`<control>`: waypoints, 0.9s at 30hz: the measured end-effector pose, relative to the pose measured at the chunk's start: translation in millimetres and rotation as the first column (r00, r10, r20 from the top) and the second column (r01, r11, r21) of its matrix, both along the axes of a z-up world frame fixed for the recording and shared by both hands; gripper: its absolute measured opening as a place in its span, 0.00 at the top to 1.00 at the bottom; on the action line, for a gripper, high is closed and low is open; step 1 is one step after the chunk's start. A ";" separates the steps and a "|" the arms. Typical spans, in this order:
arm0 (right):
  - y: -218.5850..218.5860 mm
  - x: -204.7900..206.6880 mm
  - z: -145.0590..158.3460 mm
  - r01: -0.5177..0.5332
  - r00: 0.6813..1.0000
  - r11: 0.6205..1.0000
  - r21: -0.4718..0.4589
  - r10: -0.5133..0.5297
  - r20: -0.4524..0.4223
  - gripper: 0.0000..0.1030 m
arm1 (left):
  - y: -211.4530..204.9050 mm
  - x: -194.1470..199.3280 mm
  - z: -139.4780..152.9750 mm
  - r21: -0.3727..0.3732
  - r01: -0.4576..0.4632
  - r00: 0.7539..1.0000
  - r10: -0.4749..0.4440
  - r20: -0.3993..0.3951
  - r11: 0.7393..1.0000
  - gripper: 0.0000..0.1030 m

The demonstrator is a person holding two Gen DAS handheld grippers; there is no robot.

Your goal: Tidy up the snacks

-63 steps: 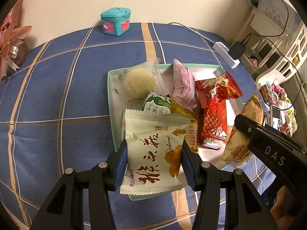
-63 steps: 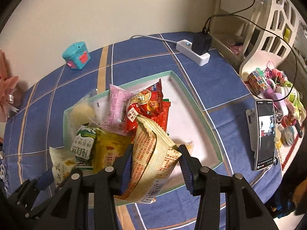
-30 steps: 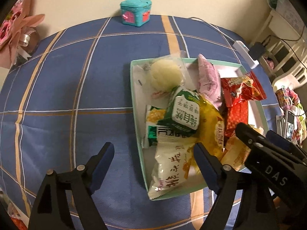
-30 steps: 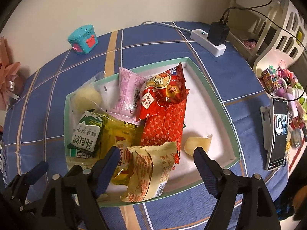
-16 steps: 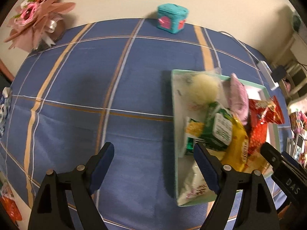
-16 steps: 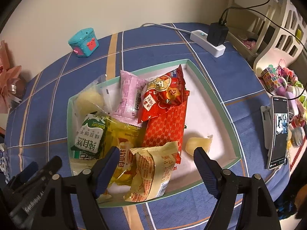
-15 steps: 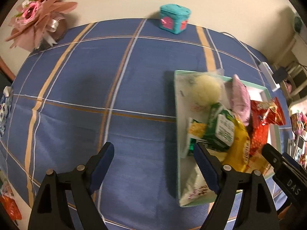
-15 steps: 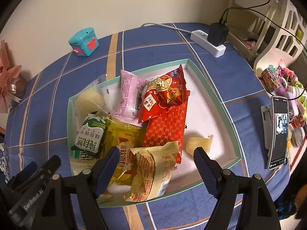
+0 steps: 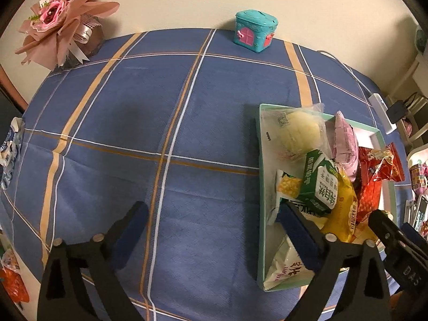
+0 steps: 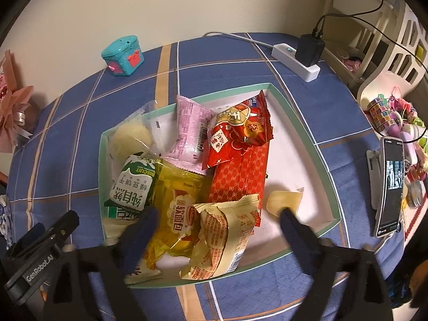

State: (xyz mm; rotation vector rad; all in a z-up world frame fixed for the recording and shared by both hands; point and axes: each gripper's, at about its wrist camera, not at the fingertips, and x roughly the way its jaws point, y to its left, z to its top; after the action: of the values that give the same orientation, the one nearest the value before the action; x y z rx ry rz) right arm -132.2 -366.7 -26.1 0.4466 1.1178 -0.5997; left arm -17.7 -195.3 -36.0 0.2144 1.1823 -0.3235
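A green-rimmed tray (image 10: 302, 117) (image 9: 260, 160) on the blue checked cloth holds several snack packets. Among them are a green biscuit pack (image 10: 132, 184) (image 9: 321, 184), a yellow pack (image 10: 179, 208), red packets (image 10: 238, 133), a pink packet (image 10: 191, 131) and a wrapped bun (image 9: 299, 131). My right gripper (image 10: 218, 214) hovers over the tray's near end. Its jaws are opening and a tan packet (image 10: 222, 235) lies loose below them. My left gripper (image 9: 211, 211) hangs over bare cloth left of the tray, jaws opening, nothing between them. A cream packet (image 9: 286, 267) lies in the tray's near corner.
A teal house-shaped box (image 9: 255, 33) and a pink bouquet (image 9: 58, 21) stand at the table's far edge. A white power strip (image 10: 295, 58) lies far right. A phone on a stand (image 10: 389, 182) and a shelf of trinkets (image 10: 388, 109) stand right of the tray.
Both grippers have let go of their packets, which now lie in the tray, and their jaws have widened. The left gripper swung left, off the tray and over the cloth. The right stayed put.
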 end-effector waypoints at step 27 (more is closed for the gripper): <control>65.4 -50.3 14.2 -0.078 0.996 0.996 -0.035 0.079 0.040 0.00 | 54.0 -54.8 23.7 0.050 -0.016 0.998 0.013 0.053 0.999 0.01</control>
State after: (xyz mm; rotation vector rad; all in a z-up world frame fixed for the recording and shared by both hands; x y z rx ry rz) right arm -182.6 -301.4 -11.8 0.3830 1.0800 -0.5370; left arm -72.5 -141.3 -12.4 0.2570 1.1400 -0.2735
